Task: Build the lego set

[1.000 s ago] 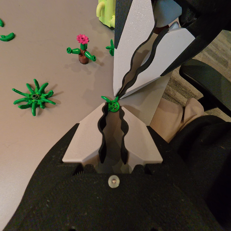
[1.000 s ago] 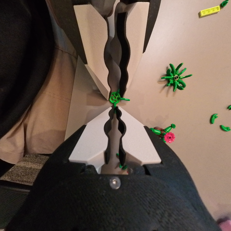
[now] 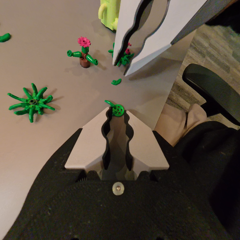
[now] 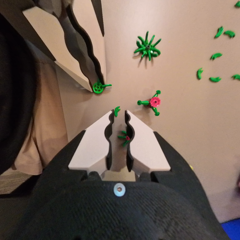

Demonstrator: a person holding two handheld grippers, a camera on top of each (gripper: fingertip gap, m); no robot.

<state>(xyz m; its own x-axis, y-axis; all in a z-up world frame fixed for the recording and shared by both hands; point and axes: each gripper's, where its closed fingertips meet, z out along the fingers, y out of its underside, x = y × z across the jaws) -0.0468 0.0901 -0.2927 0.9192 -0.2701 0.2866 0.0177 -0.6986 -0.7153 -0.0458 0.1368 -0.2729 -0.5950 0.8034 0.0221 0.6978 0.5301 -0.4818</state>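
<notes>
My left gripper (image 3: 117, 110) is shut on a small green ring piece (image 3: 117, 110) with one curved leaf sticking out to the left, held just above the grey table (image 3: 65, 77) near its right edge. It also shows in the right wrist view (image 4: 97, 86), with the ring (image 4: 97, 88) at its tips. My right gripper (image 4: 118, 111) is open and empty. In the left wrist view it (image 3: 119, 69) hangs farther back. A loose green leaf (image 3: 116, 82) lies on the table between the two grippers, just by the right fingertips (image 4: 116, 111).
On the table are a pink-flower stem in a brown pot (image 3: 84, 53), a spiky green plant (image 3: 31, 102), a small flowering plant (image 3: 124, 57) under the right gripper, a lime-green piece (image 3: 109, 13) and several loose leaves (image 4: 215, 79). A black chair (image 3: 214, 90) and a person's leg (image 3: 175, 123) are beyond the edge. My hands' fingertips stand some 6 cm from each other.
The right gripper, shut at the ring a second ago, has opened and drawn back from the left gripper. A green leaf now lies loose on the table. The left gripper still holds the ring.
</notes>
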